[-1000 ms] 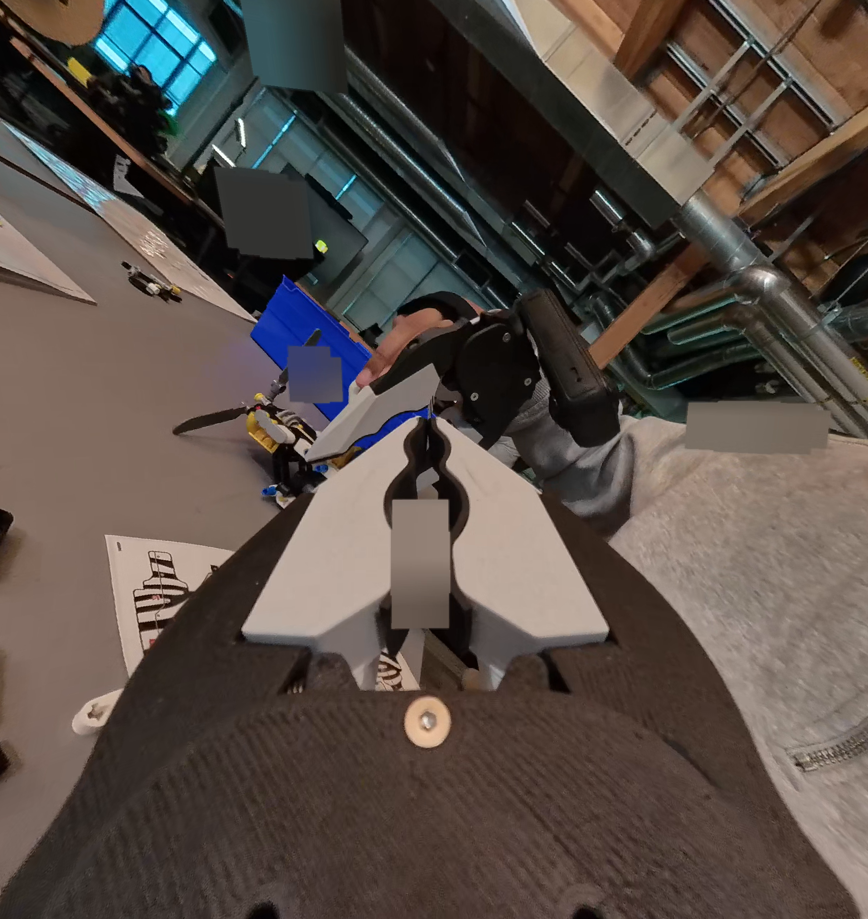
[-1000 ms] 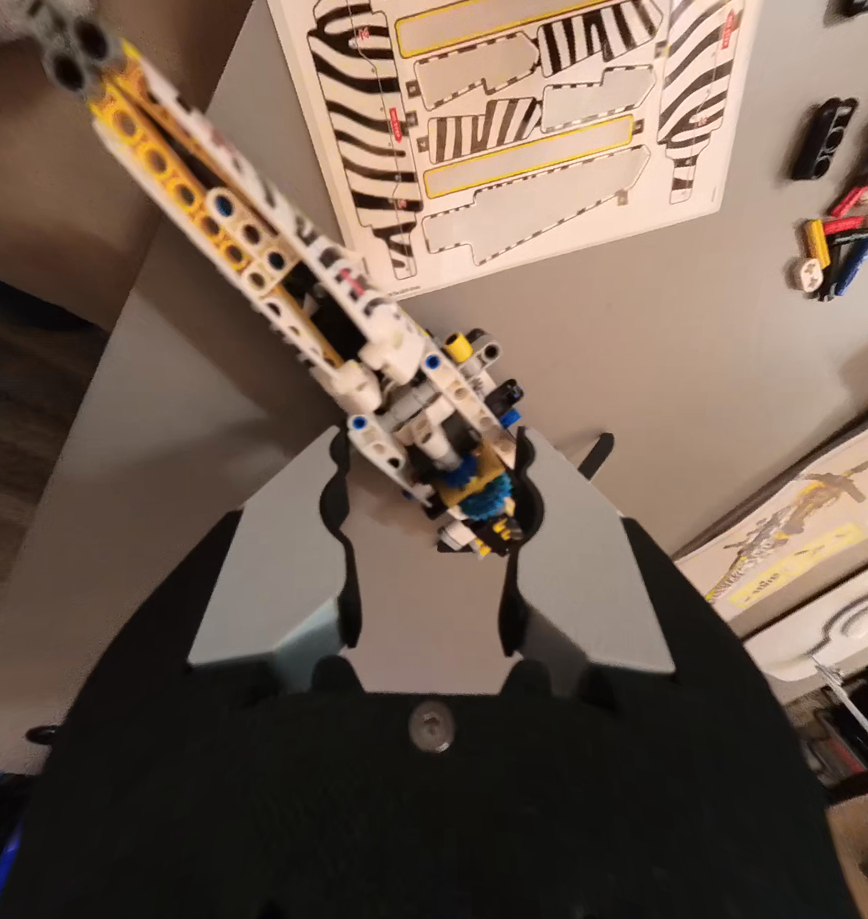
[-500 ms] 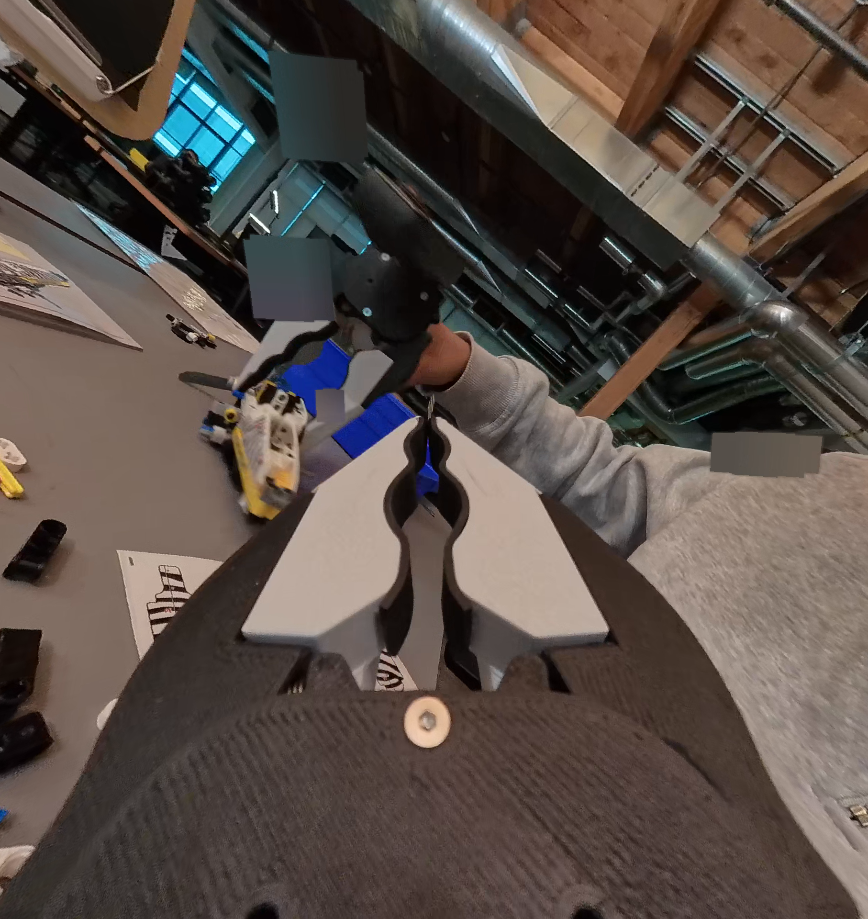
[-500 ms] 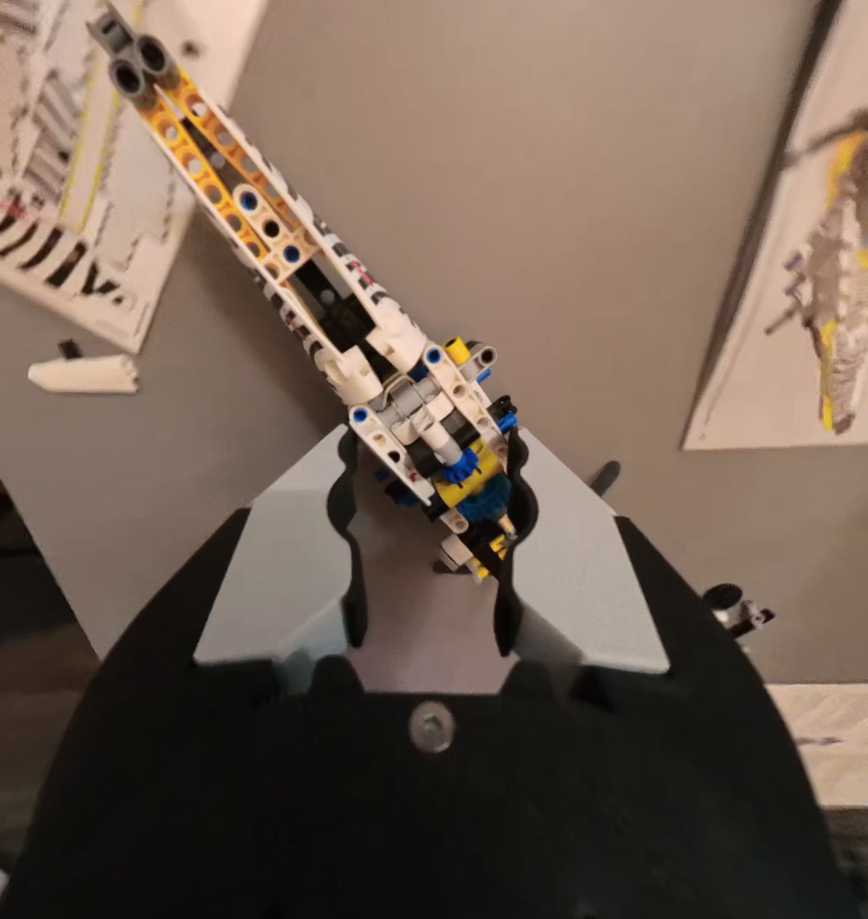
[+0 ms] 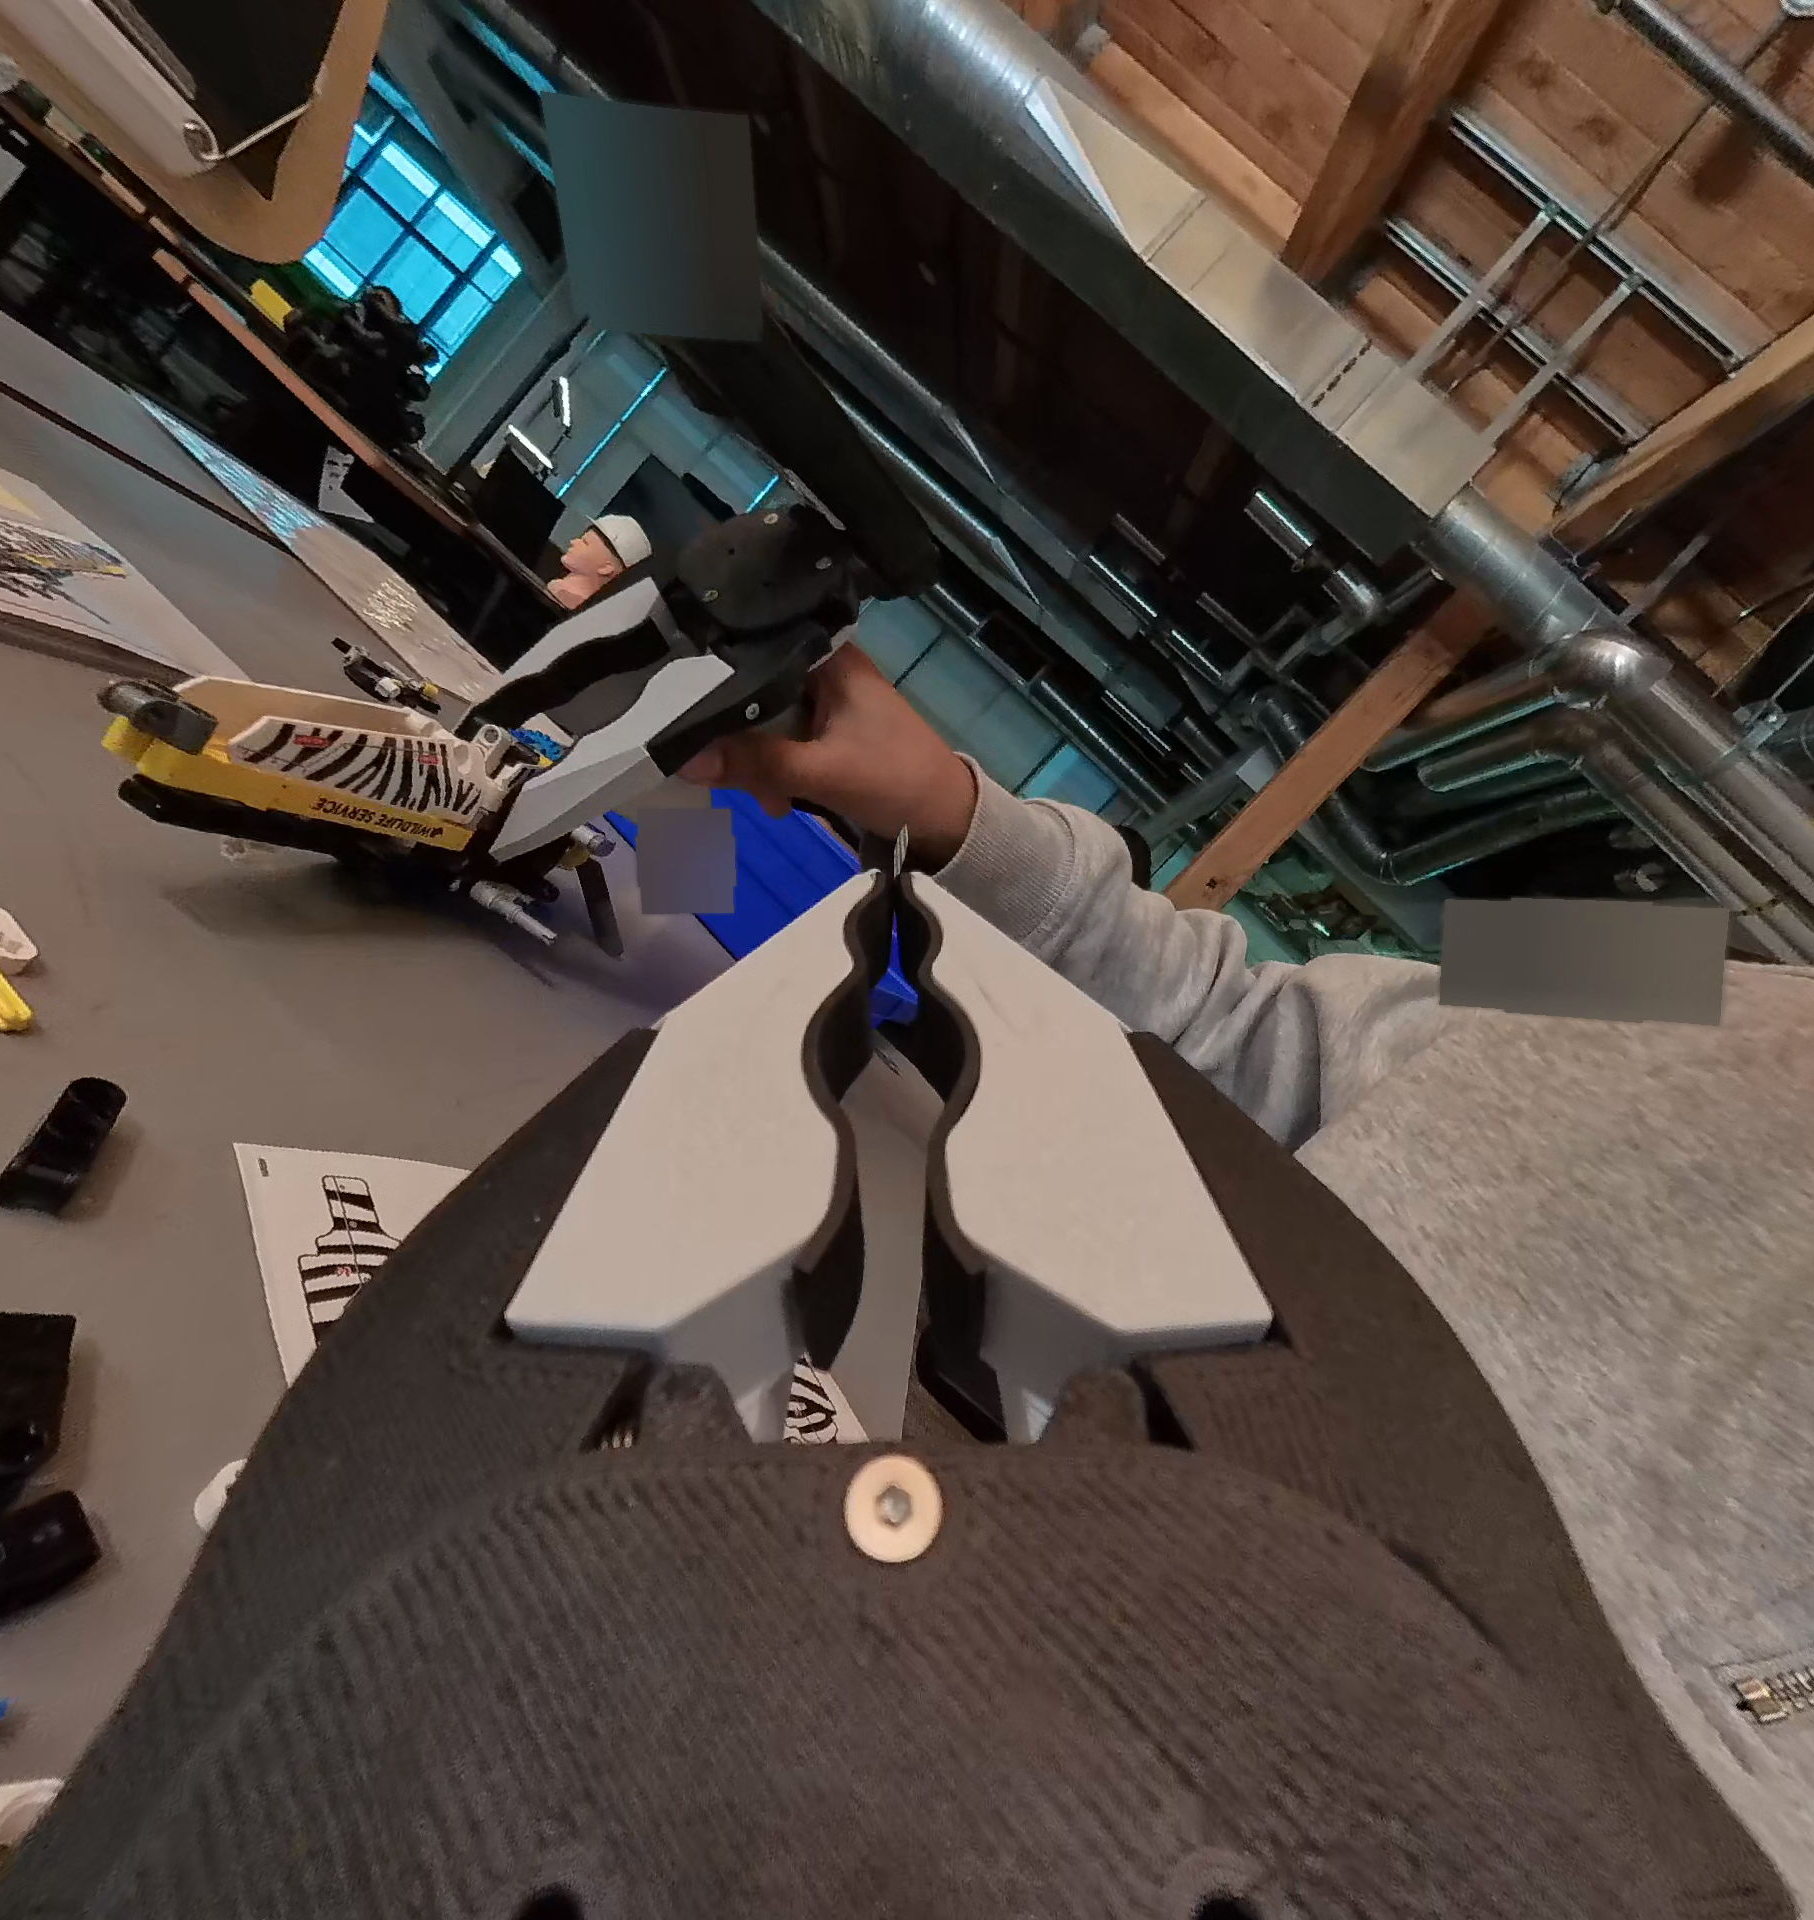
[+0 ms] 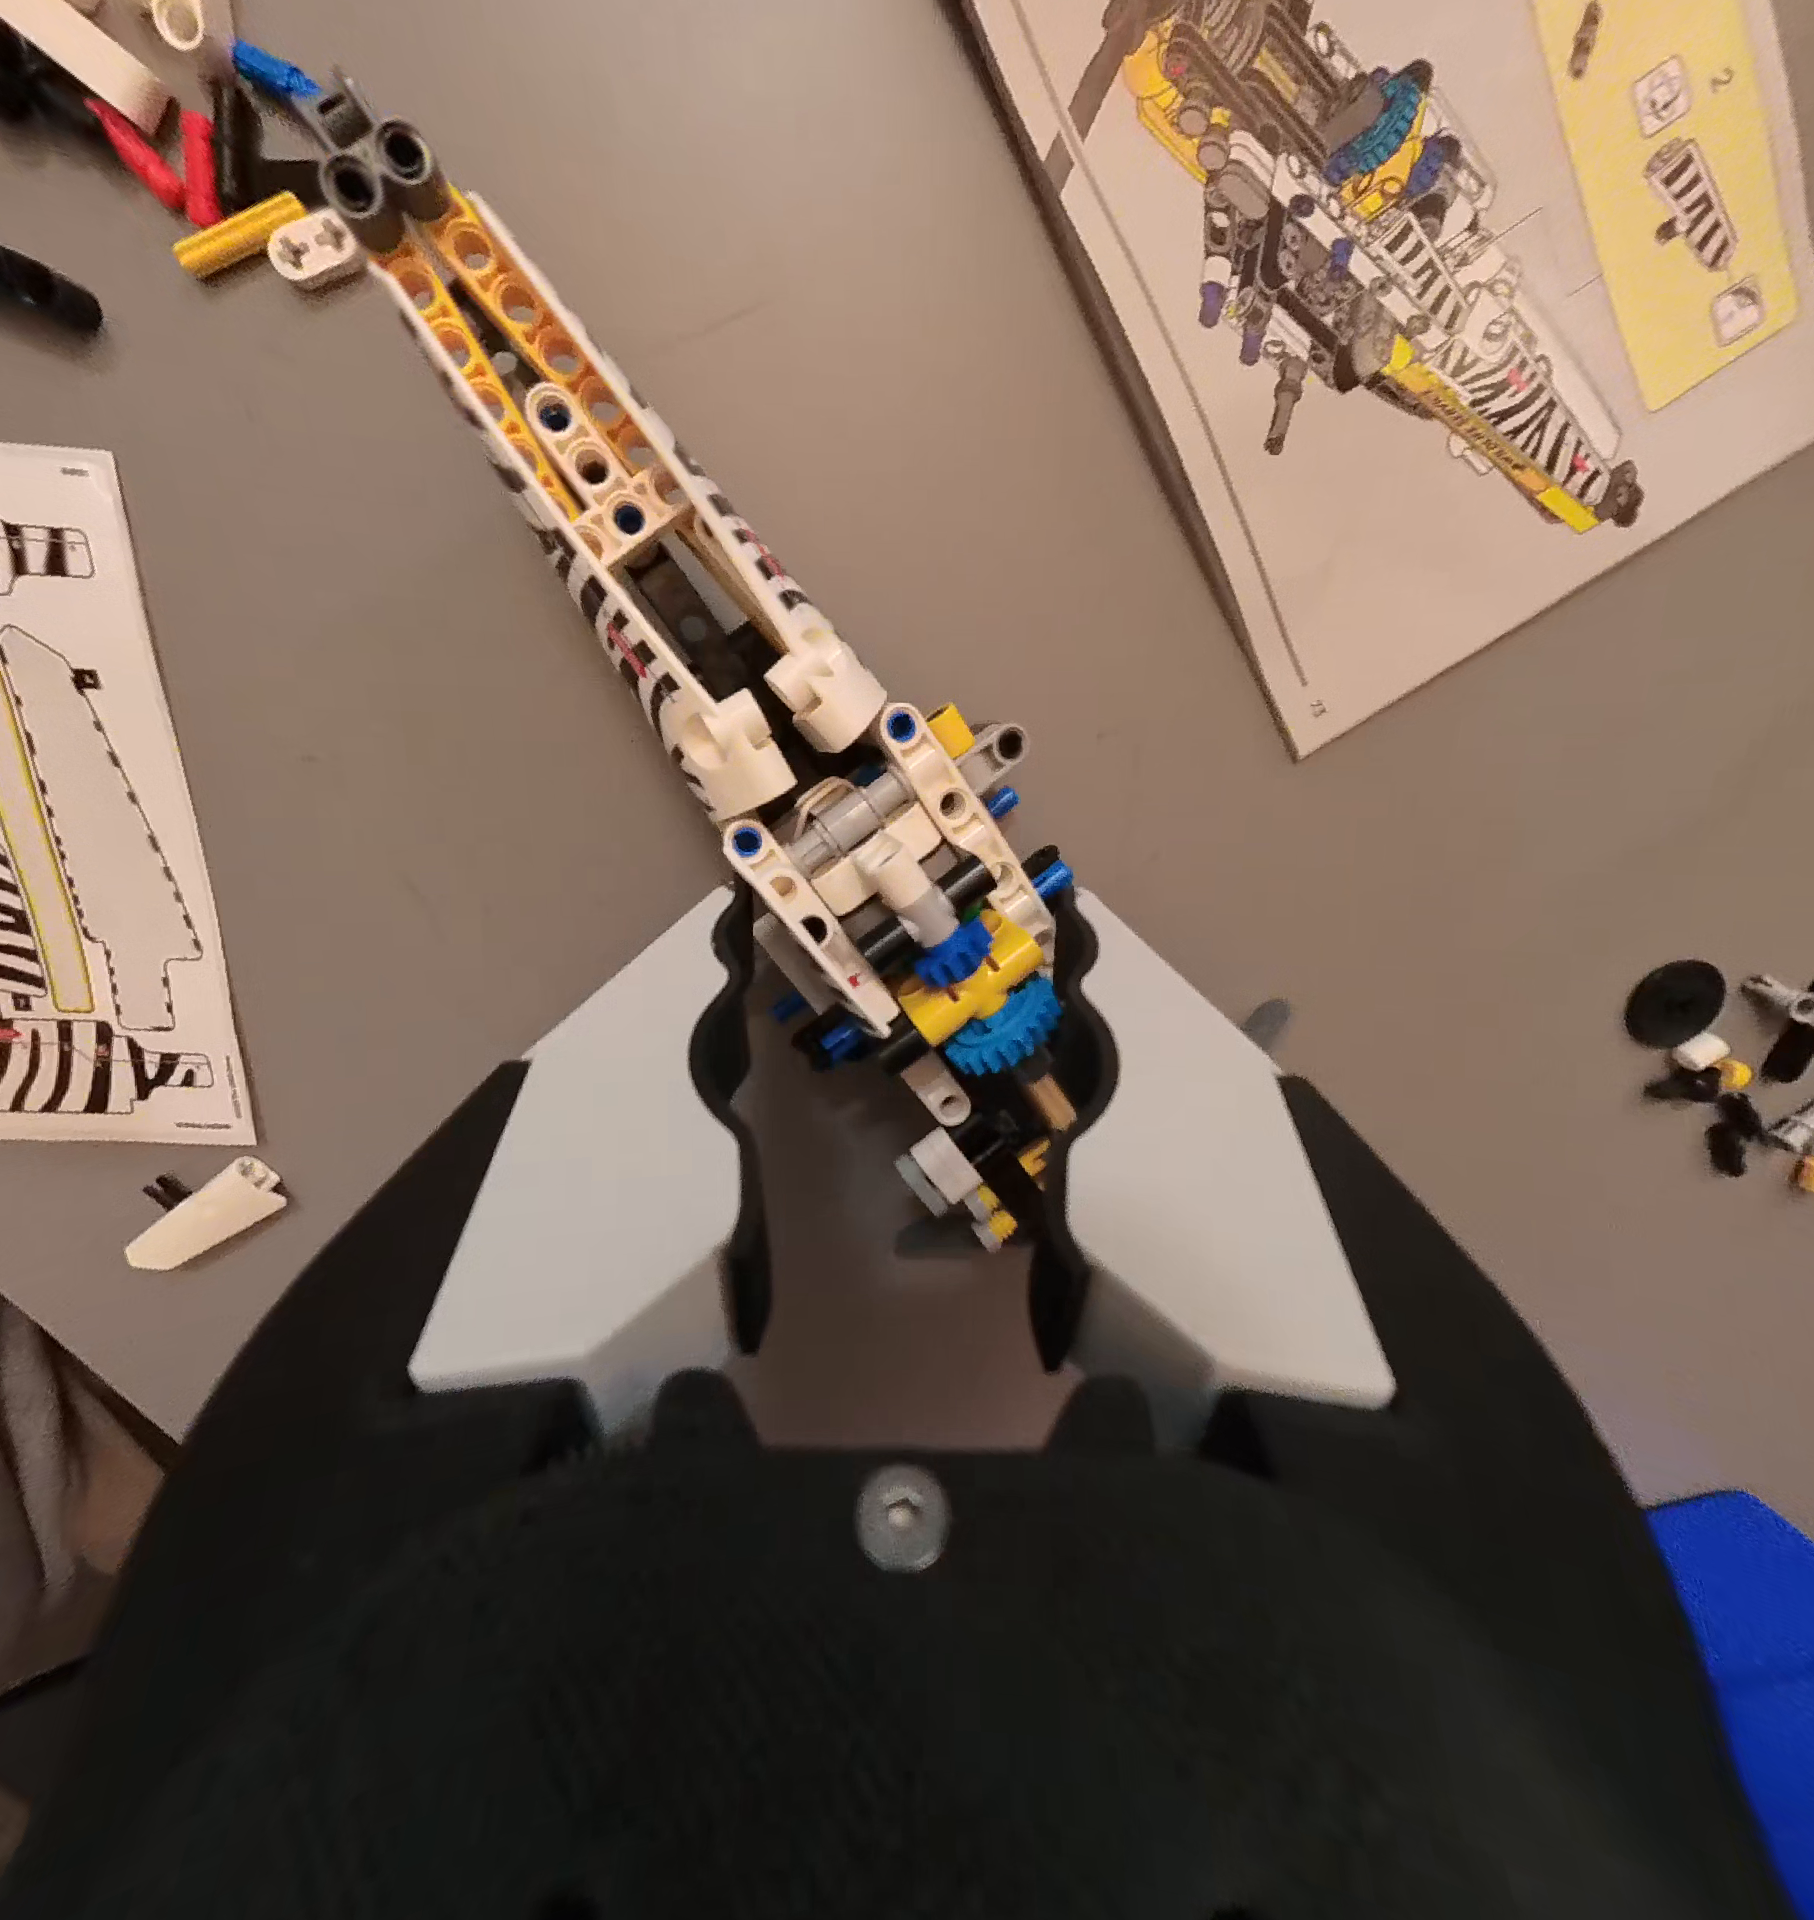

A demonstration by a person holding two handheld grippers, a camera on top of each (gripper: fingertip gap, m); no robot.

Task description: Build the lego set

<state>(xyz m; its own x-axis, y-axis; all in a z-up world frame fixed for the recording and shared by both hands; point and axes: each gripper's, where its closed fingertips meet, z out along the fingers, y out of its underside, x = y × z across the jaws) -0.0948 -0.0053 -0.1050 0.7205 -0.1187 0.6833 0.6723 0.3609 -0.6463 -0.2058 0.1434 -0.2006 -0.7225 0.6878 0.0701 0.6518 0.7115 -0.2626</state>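
The lego model, a long yellow and white body with zebra stickers and blue gears, is held at its gear end by my right gripper, which is shut on it. In the left wrist view the model lies level, low over the grey table, with the right gripper clamped on its near end. My left gripper is shut on a thin zebra-striped sticker whose edge sticks out past the tips. It is raised, to the right of the model and apart from it.
An open instruction booklet lies at the far right, a sticker sheet at the left. Loose pieces lie at the top left and right; a white panel lies near the sheet. A blue bin stands behind. There is about 20 cm between the tips of the two grippers. The white panel is about 15 cm from both grippers' fingertips.
My right gripper has swung the model from over the sticker sheet and table edge to over the table by the booklet, turning it level and side-on. The left gripper stays shut on the sticker.
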